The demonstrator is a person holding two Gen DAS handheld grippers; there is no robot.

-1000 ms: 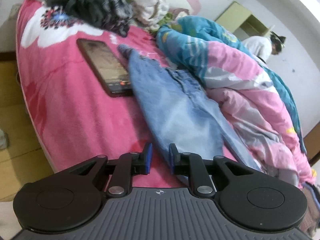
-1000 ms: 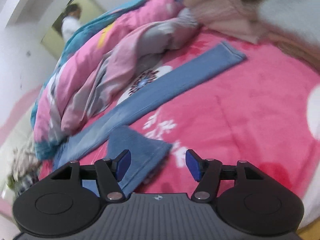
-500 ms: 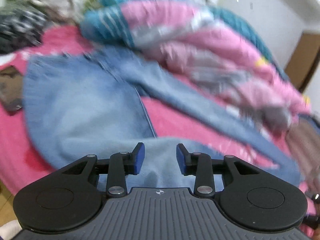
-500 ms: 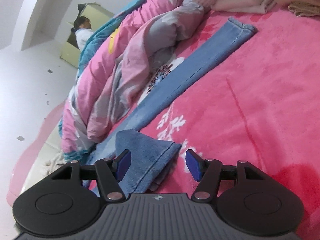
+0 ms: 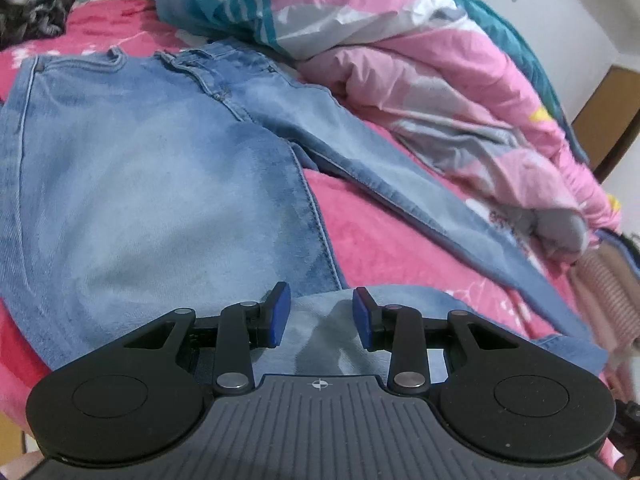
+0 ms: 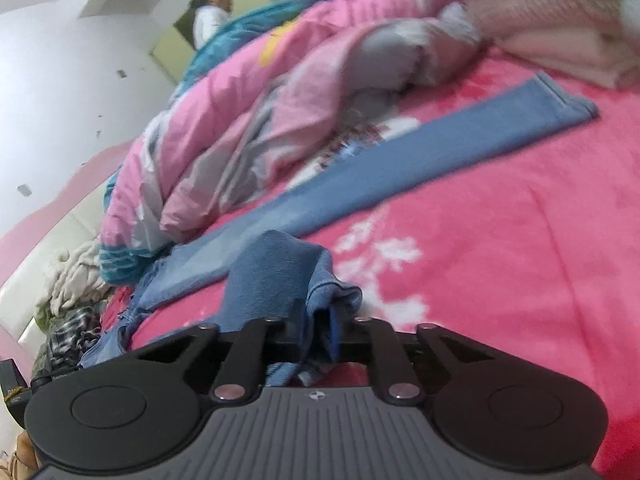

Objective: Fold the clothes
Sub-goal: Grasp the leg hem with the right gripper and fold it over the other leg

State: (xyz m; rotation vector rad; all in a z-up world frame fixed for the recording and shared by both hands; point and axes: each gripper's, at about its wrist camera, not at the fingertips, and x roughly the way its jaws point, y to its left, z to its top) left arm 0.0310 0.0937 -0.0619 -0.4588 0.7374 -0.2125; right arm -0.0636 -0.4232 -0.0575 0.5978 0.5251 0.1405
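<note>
Light blue jeans [image 5: 160, 200] lie flat on the pink bed cover [image 5: 380, 240], waistband far, one leg [image 5: 400, 176] running off to the right. My left gripper [image 5: 322, 316] hovers over the near denim, pads apart and nothing pinched between them. In the right wrist view the near leg's hem [image 6: 280, 268] is bunched up between the pads of my right gripper [image 6: 324, 328], whose jaws are closing on it. The other leg [image 6: 400, 168] stretches straight across the bed cover [image 6: 520, 260] toward the far right.
A rumpled pink, teal and grey quilt [image 5: 400, 60] [image 6: 260, 120] lies along the jeans' far side. Loose clothes [image 5: 36, 4] are heaped at the head end. Folded beige and pink garments [image 6: 560, 32] sit past the leg's hem. A person [image 6: 210, 16] stands by a doorway.
The left gripper swung right from the bed edge and phone to over the jeans, its jaws parting. The right jaws went from wide open to pinching the leg hem.
</note>
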